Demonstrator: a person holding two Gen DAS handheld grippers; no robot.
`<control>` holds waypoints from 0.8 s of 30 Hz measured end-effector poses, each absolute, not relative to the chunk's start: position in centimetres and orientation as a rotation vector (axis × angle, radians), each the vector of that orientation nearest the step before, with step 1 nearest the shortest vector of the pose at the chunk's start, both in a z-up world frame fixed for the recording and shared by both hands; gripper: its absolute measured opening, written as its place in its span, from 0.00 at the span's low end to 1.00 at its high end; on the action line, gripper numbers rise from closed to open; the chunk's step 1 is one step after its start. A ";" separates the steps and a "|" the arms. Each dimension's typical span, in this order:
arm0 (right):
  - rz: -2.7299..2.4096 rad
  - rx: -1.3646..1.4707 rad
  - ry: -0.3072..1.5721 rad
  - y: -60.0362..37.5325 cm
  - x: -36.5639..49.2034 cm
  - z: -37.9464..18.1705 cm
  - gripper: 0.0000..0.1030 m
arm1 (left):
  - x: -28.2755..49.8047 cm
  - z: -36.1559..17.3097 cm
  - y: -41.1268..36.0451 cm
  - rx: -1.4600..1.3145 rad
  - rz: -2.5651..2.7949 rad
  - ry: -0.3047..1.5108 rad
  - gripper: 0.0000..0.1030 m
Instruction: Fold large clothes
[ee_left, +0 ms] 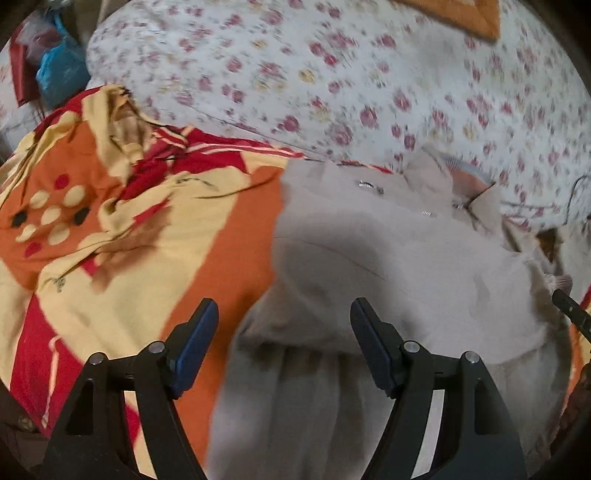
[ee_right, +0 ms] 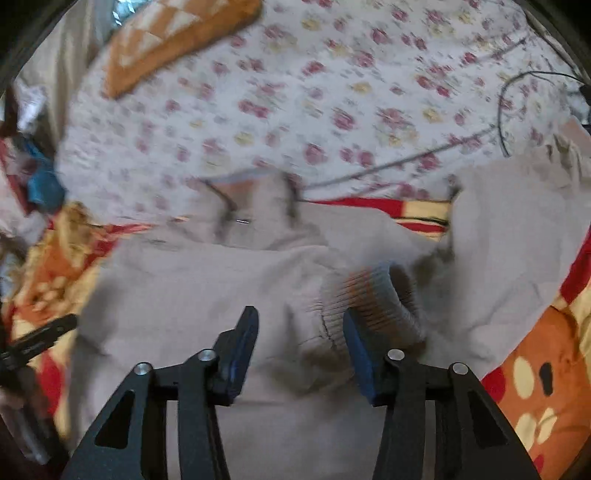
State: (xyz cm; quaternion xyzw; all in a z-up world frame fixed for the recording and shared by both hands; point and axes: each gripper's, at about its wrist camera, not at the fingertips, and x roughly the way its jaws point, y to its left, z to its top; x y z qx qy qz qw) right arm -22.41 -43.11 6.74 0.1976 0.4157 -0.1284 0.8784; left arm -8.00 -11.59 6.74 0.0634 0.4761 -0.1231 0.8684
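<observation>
- Left wrist view: the left gripper point(ee_left: 284, 354) hangs over the bed with its blue-padded jaws spread apart and nothing pinched; the pads press on no cloth.
- Below and ahead of it lies the beige sweatshirt point(ee_left: 388, 266), spread on an orange, red and cream blanket point(ee_left: 122, 229). Its gathered ribbed hem point(ee_left: 295, 387) sits nearest the camera, between the jaws in the picture, and the neck opening point(ee_left: 454, 184) lies at the far end, so the long axis runs away from the camera, tilted a little toward the right.
- Small metal glints show near the neck; too blurred to name.
- Beyond the blanket lies a white floral bedsheet point(ee_left: 351, 74), with an orange patterned cushion point(ee_left: 461, 14) at the top edge and a blue plastic bag point(ee_left: 59, 70) at the far left.
- The tip of the right gripper point(ee_left: 570, 310) pokes in at the right edge.
- No writing or label can be read here.

- Right wrist view: the right gripper point(ee_right: 299, 343) is released too, jaws part-way apart over the sweatshirt point(ee_right: 192, 288) body. A ribbed cuff point(ee_right: 376, 299) of a folded-in sleeve lies just beside the right-hand pad; whether it touches is unclear through the blur.
- The collar point(ee_right: 251, 210) points away from the camera toward the floral bedsheet point(ee_right: 332, 110); the other sleeve point(ee_right: 517, 229) stretches up to the right.
- A thin dark cable point(ee_right: 406, 158) crosses the sheet, and the cushion point(ee_right: 173, 40) lies at upper left.
- The left gripper point(ee_right: 44, 332) shows at the left edge.
- No brand or text is legible.
</observation>
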 end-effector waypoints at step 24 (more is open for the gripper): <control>-0.260 0.335 1.013 -41.1 -22.6 3.7 0.48 | -8.2 4.3 -11.9 0.207 -0.206 0.971 0.78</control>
